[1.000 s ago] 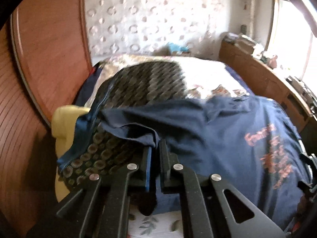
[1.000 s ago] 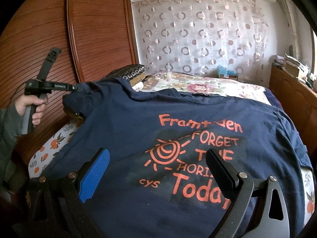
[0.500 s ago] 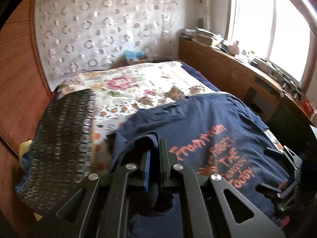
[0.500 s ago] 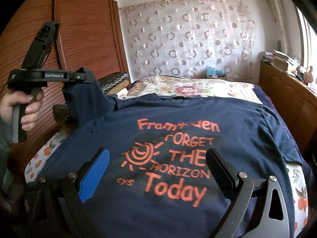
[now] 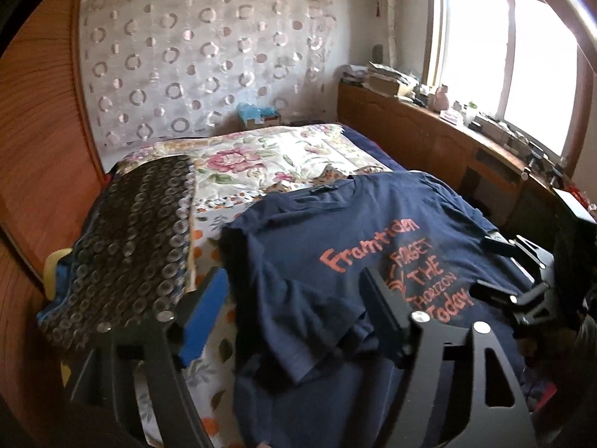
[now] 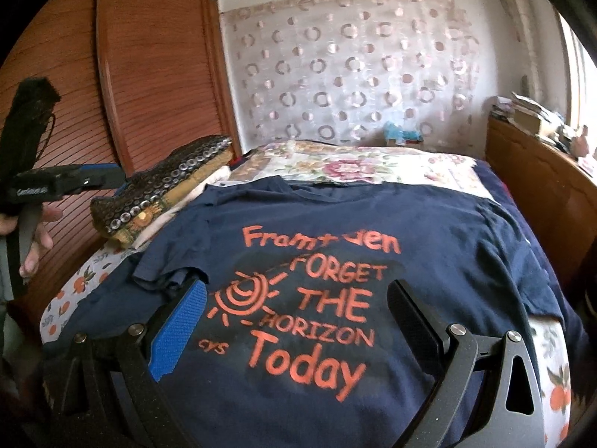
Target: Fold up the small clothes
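The left hand-held gripper [image 5: 294,298] has just been opening and is holding nothing; the folded sleeve [image 5: 298,321] is lying on the navy T-shirt [image 6: 335,224]. The right hand-held gripper [image 6: 298,313] is standing wide open above it, empty.

A lived-in home bedroom: bed [image 5: 261,156] spread with a floral quilt [image 6: 358,166] and an orange-print sheet [image 6: 71,298], pushed against ribbed wooden wardrobe doors [image 6: 149,74]. Sheer curtain [image 5: 201,56] with ring pattern across the far wall. Low wooden cabinet [image 5: 429,130] under a bright window [image 5: 522,56], its top crowded with papers, boxes and small household clutter.
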Motion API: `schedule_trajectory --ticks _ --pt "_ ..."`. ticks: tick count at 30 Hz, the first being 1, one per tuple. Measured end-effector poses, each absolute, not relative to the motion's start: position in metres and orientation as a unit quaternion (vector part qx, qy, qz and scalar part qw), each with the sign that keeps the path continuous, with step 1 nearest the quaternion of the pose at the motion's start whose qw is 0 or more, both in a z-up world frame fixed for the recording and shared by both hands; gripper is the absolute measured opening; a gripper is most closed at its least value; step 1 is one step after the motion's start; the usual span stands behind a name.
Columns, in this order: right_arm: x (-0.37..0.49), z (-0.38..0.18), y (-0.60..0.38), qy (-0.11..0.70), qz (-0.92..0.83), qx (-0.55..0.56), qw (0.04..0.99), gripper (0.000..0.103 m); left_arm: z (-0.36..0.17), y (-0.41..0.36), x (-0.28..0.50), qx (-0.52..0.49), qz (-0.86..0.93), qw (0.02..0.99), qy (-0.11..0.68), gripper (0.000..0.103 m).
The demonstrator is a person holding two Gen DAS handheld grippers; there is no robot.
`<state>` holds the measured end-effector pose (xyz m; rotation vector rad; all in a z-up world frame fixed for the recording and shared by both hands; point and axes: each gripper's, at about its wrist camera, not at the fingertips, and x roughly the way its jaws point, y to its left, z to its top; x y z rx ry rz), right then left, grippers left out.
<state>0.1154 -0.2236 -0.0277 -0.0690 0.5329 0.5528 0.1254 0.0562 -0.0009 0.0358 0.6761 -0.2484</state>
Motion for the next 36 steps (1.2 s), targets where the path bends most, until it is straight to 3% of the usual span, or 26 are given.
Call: schedule_trajectory --ticks 5,7,13,23,26,27,28,36 --pt "0.136 -0.021 -0.209 0.261 0.321 -0.054 0.909 0.092 -0.007 0.078 0.098 -0.003 -0.099 0.943 0.317 0.079" --pt "0.14 -0.02 -0.19 0.263 0.349 -0.065 0.897 0.081 -0.01 0.086 0.089 -0.012 -0.09 0.946 0.312 0.079" --pt "0.15 -0.03 -0.125 0.283 0.418 -0.108 0.857 0.064 -0.018 0.106 0.071 -0.021 -0.066 0.949 0.309 0.08" --pt "0.18 -0.068 -0.037 0.352 0.467 -0.147 0.798 0.05 -0.03 0.125 0.059 -0.034 -0.052 0.948 0.311 0.08" --pt "0.184 -0.07 -0.032 0.356 0.447 -0.156 0.806 0.034 -0.033 0.127 0.056 -0.035 -0.05 0.948 0.312 0.08" --pt "0.184 -0.07 -0.03 0.355 0.445 -0.155 0.808 0.019 -0.034 0.127 0.055 -0.035 -0.05 0.948 0.314 0.08" --pt "0.186 -0.069 -0.033 0.352 0.446 -0.147 0.81 0.012 -0.035 0.127 0.055 -0.035 -0.049 0.947 0.315 0.08" --pt "0.211 -0.04 -0.07 0.322 0.422 -0.098 0.842 0.005 -0.044 0.121 0.058 -0.035 -0.058 0.945 0.32 0.08"
